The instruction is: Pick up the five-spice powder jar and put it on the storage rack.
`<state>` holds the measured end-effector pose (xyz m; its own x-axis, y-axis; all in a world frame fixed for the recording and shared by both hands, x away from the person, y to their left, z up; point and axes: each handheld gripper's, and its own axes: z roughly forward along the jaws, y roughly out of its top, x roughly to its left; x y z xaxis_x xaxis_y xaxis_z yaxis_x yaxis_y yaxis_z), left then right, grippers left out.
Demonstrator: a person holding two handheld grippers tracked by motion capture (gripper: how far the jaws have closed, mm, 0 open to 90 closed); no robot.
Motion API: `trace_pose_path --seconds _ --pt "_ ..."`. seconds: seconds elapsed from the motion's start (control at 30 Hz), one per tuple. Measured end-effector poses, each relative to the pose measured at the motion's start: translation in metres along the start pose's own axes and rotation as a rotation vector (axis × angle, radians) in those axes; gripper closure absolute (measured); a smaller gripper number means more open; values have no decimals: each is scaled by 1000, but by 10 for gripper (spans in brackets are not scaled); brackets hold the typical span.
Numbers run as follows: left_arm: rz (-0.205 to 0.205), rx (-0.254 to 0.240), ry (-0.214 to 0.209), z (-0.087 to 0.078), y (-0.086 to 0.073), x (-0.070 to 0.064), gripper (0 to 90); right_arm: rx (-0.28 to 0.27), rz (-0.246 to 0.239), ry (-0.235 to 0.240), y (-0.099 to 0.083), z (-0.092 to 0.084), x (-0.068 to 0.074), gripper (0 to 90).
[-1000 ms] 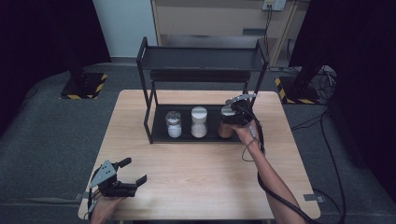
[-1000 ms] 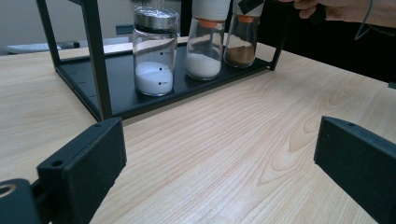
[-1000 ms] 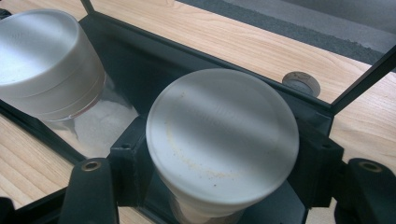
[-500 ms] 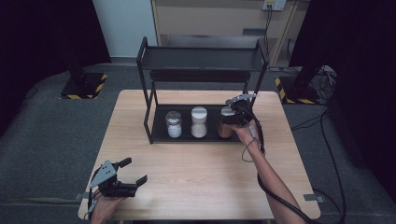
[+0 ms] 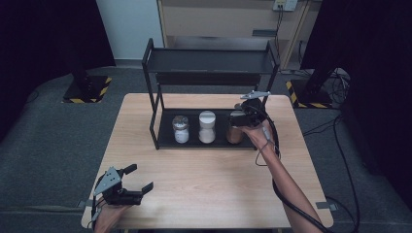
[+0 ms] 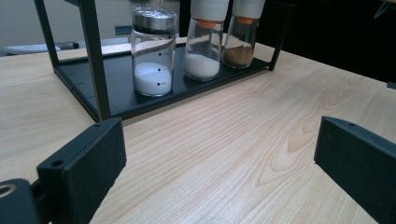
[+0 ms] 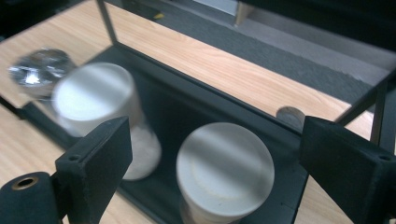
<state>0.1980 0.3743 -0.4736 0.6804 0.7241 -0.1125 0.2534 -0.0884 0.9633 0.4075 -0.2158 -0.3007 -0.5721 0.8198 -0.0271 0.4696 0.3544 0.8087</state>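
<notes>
- High view: I read the job as placing spice jars on the lower tray of the rack. Three stand there in a row: a steel-capped jar, a white-capped jar and the brown jar at the right end. My right tongs hang just above the brown jar, so I judge this placement as good as done; what is left is to draw the hand clear of the rack. My left tongs rest spread apart and empty near the front left corner of the counter, well apart from the rack. The top shelf looks bare, though its back is in shade. My right hand and the tongs cover the brown jar's cap here.
- Left gripper view: the jaws stand wide with bare counter between them. Beyond, the steel-capped jar, the white-capped jar and the brown jar all sit upright on the tray. The two caps on the right are cut off by the top edge.
- Right gripper view: the right tongs have just been opening; the jaws stand either side of the brown jar's white cap and clear of it, so the jar is released. The white-capped jar and steel-capped jar are blurred, and the brown jar's body is hidden under its cap.
</notes>
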Motion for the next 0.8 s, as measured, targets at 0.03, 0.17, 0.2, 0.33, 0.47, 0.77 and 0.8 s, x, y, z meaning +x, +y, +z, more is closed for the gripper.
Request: trace_pose_path --seconds 0.03,0.17,0.2,0.33,0.47,0.77,0.8 --pt "0 0 0 0 0 0 13 -3 -7 8 1 -3 0 103" --pt "0 1 -2 0 0 0 14 -24 -36 39 3 -14 -1 103" --pt "-2 0 -1 0 0 0 14 -28 -44 47 3 -17 -1 105" --pt "0 1 -2 0 0 0 14 -52 -76 68 4 -30 1 105" --pt "2 2 -1 0 0 0 13 -76 -99 89 3 -44 2 104" --pt "0 -1 -1 1 0 -1 12 -123 -140 118 -8 -73 5 104" --pt "0 0 -1 1 0 -1 12 -129 -142 123 -10 -76 5 104"
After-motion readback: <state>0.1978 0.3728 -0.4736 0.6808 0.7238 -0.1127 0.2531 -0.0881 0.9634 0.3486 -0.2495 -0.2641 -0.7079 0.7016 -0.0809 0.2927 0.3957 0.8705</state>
